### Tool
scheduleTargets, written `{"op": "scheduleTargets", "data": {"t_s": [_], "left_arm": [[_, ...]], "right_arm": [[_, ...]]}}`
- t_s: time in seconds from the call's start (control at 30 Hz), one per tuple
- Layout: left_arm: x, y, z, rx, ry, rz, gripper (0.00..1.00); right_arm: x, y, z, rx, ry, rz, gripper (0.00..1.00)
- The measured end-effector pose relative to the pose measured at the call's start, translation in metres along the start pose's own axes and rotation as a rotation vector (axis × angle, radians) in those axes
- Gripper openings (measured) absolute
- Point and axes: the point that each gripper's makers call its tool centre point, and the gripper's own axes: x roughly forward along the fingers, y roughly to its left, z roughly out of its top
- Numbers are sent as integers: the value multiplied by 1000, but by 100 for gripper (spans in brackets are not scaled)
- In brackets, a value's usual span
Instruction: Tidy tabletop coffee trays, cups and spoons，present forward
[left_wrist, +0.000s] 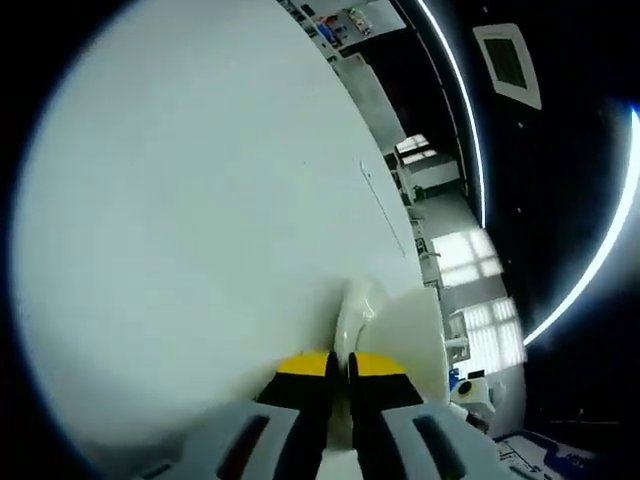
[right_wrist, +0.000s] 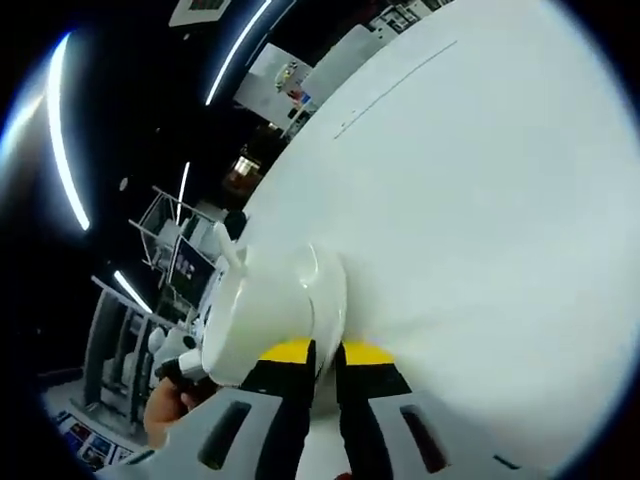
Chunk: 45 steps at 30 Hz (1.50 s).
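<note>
White bench (left_wrist: 190, 220) surface spreads wide under both cameras, tilted hard in each view, with a dark ceiling and long strips of light beyond its far edge. Nearest in the left gripper view, the left gripper (left_wrist: 340, 372) has its yellow-tipped black fingers (left_wrist: 300, 365) drawn almost together, pinching the thin rim of a white cup (left_wrist: 385, 330) that sits just ahead of them, tipped over to the right of the frame. From where the camera rides, the piece is glossy and washed out against the bench, so I would say cup, though it could be the edge of a saucer. Past it, shelving, white cabinets and bright windows line the far side of the room. In the right gripper view, the right gripper (right_wrist: 326, 362) likewise has its fingers (right_wrist: 288, 352) closed down to a narrow slit on the rim of a white cup (right_wrist: 270, 310), which leans out to the left of the frame with its open mouth turned away from the bench. Just below that cup, at the lower left, a person's hand (right_wrist: 165, 405) grips a dark handle. Farther off stand metal racks, a screen and some posters on a distant wall, all under the curved ceiling lights.
</note>
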Motion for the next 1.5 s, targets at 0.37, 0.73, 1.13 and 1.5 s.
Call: {"op": "scheduleTargets", "data": {"t_s": [0.37, 0.73, 1.13, 1.5], "left_arm": [[1, 0, -1, -60, 18, 48, 7], [2, -1, 2, -5, 10, 85, 6], [18, -18, 34, 27, -22, 75, 6], [46, -32, 72, 59, -69, 66, 6]], "right_arm": [[-1, -1, -2, 87, 45, -71, 6], [1, 1, 7, 94, 33, -81, 5], [14, 8, 40, 110, -9, -48, 4], [37, 5, 86, 108, -65, -35, 4]]}}
